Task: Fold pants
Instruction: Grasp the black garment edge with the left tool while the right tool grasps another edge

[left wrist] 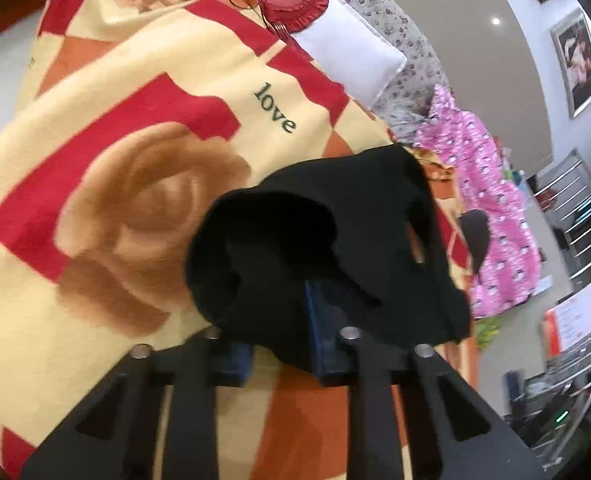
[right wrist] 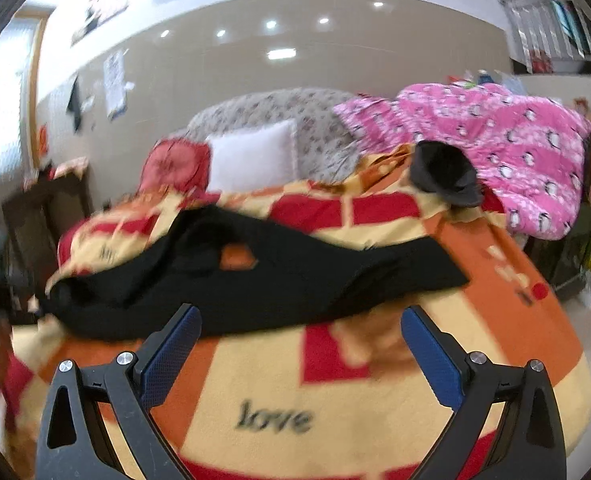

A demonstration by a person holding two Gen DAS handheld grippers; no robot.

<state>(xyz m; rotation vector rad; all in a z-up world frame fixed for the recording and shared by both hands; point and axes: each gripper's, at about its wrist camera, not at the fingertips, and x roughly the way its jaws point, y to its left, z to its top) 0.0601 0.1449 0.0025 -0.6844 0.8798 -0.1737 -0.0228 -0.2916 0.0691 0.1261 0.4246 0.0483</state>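
Observation:
Black pants (right wrist: 255, 280) lie stretched across the yellow, red and orange blanket (right wrist: 279, 384) on the bed. In the left wrist view my left gripper (left wrist: 283, 320) is shut on one end of the black pants (left wrist: 335, 240); the cloth bunches over the blue pads (left wrist: 315, 332) and hides the tips. My right gripper (right wrist: 299, 320) is open and empty, just in front of the near edge of the pants, its blue pads (right wrist: 427, 352) wide apart above the blanket.
A white pillow (right wrist: 251, 156) and a red pillow (right wrist: 175, 168) lie at the head of the bed. A pink patterned quilt (right wrist: 495, 148) is heaped at the far right with a dark cap (right wrist: 447, 176) beside it. Metal railing (left wrist: 575, 240) stands beyond the bed.

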